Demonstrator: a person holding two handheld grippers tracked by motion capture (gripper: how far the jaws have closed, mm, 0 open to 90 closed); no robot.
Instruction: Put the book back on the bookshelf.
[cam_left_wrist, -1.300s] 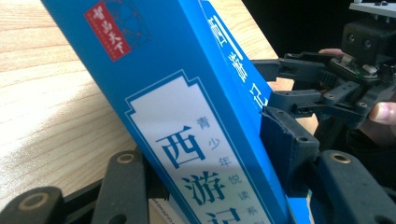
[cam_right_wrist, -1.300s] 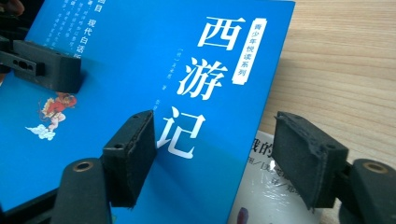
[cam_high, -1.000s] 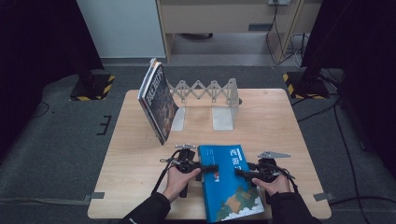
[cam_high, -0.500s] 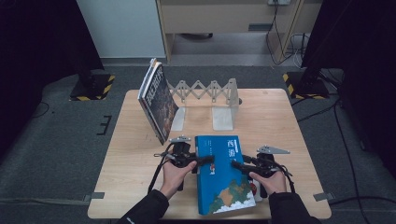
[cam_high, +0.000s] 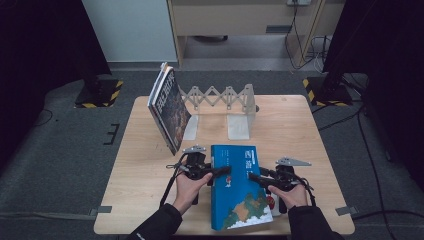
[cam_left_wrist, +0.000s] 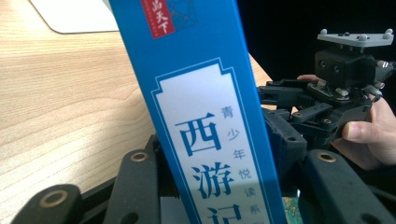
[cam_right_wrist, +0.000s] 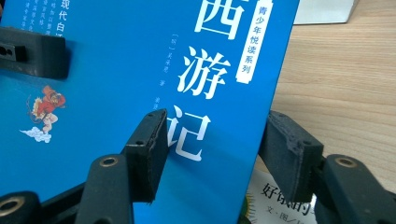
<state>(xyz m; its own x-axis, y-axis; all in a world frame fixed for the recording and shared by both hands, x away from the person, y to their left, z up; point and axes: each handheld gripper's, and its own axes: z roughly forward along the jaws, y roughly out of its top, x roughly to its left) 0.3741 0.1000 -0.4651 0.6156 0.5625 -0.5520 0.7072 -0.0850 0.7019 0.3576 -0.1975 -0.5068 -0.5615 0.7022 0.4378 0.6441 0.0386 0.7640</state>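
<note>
Your worktop (cam_high: 150, 150) is a pale wooden square on grey carpet, with black drapes to either side that swallow whatever stands behind them. At the left, a dark-covered book (cam_high: 169, 107) leans tilted against an expanding bookend rack (cam_high: 220, 97), whose far foot is partly hidden by that book. Nearer you, your left tongs (cam_high: 225, 172) have just been closing and now clamp the left edge of the blue book (cam_high: 237, 192); in the left gripper view its spine (cam_left_wrist: 210, 140) stands between the jaws, though where the pads meet it is cut off at the bottom of the frame. The blue book sits at the front middle of the worktop, raised on its left side. Your right tongs (cam_high: 254, 177) have also just been closing over its right edge: in the right gripper view one jaw lies on the cover and the other sits under the edge. Beneath it peeks another book (cam_right_wrist: 275, 200), mostly covered, its title hard to read.
</note>
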